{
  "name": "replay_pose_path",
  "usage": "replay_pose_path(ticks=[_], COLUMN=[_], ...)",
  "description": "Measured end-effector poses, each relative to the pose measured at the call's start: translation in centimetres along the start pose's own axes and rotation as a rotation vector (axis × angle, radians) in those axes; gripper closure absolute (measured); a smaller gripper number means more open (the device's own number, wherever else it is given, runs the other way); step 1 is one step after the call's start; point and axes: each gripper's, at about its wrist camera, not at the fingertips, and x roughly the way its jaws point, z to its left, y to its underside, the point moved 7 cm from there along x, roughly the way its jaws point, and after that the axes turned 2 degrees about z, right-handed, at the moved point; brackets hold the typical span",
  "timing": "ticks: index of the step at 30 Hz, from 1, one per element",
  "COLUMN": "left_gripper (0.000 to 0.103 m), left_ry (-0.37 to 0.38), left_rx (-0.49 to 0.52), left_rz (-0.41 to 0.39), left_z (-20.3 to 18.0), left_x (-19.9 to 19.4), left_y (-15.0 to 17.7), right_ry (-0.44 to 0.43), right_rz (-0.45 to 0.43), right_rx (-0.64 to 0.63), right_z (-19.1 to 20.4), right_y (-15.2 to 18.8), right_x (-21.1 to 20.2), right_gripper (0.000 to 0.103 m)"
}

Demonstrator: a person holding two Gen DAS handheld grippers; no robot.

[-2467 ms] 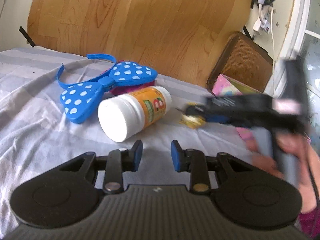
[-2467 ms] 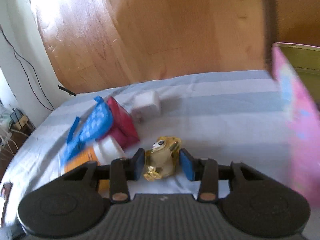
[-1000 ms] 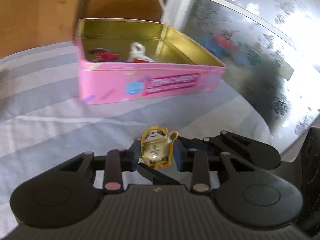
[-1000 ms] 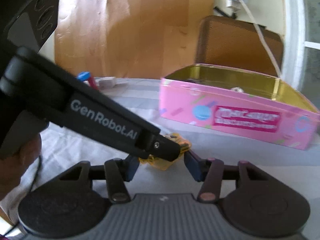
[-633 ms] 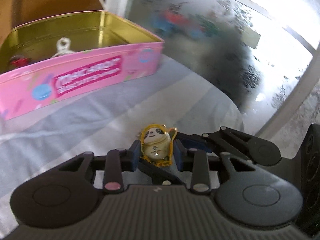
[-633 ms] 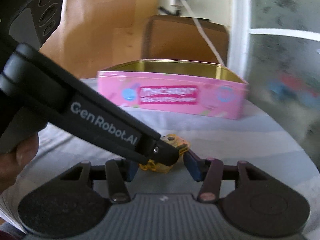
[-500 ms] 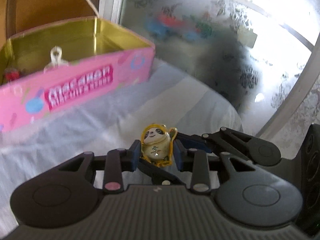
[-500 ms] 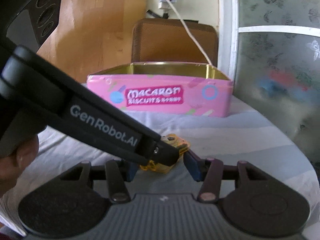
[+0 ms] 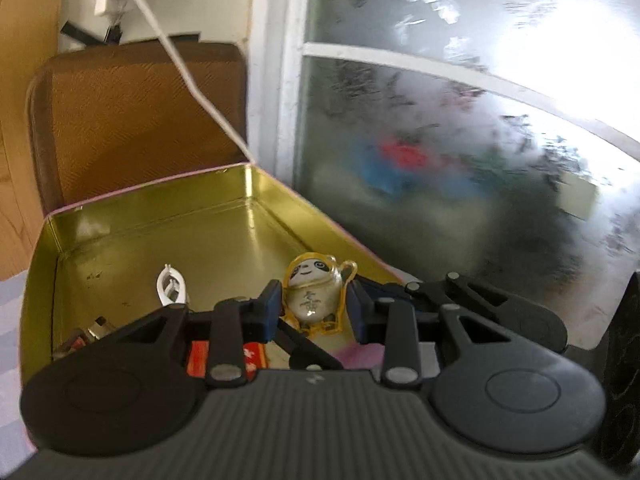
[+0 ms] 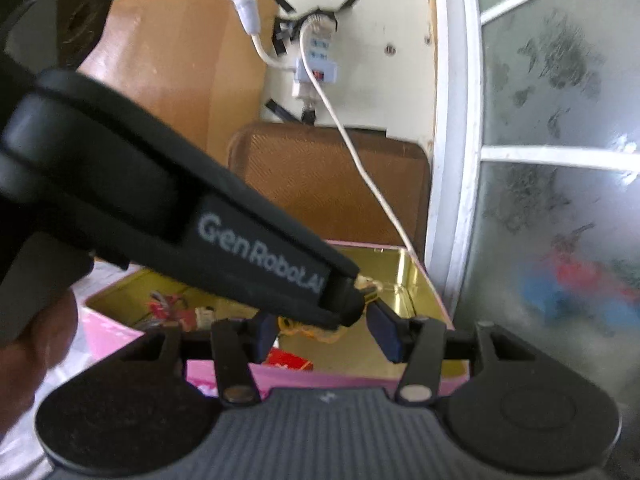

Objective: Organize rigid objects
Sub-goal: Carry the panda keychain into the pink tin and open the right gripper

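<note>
A small panda figurine in a clear yellow shell (image 9: 314,294) sits between the blue pads of my left gripper (image 9: 314,312), which is shut on it above the open pink tin (image 9: 248,224) with a gold inside. My right gripper (image 10: 322,332) reaches in from the side with its pads close on either side of the same figurine (image 10: 308,332), and the left gripper's body crosses in front and hides the contact. The tin (image 10: 416,280) holds a white clip (image 9: 170,286) and red items (image 9: 200,360).
A brown chair back (image 9: 132,120) stands behind the tin. A white cable (image 9: 192,80) hangs from a wall socket down past the tin's far corner. A frosted glass window (image 9: 460,160) is at the right. Striped cloth (image 9: 10,312) shows at the left.
Both grippers have carried the panda figurine from in front of the tin's side to above its open inside. The left gripper stays shut on it.
</note>
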Motion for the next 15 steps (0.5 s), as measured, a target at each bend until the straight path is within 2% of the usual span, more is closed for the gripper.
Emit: replay_pose_path(ticks=[4,6,8,12,15], left_gripper=[0.065,0.063,0.063,0.061,0.062], left_ry=[-0.061,-0.105,-0.106,-0.048,-0.058], left_rx=[-0.029,-0.035,-0.064,-0.135,-0.149], left_rz=[0.002,0.005,0.009,-0.096,-0.166], left_z=[0.7,1.1,1.4,2.5,4.1], left_x=[1.9,2.2,1.6,-4.3,-9.8], left_y=[0.3,0.5,0.6,1.6,4.3], right_ry=[-0.004,0.020,0.037,0.046,-0.033], right_rz=[0.051,0.055,0.049,-0.026,-0.105], right_rx=[-0.003,-0.014,-0.005,0.054,0.108], right_z=[-0.3,-0.2,-0.3,-0.3,1.1], right_y=[0.8,1.0,1.0,0.7,1.3], right_x=[3.2,4.0,4.0,0.1,-4.2], right_gripper=[0.053,0.047,0.047,0.048,0.049])
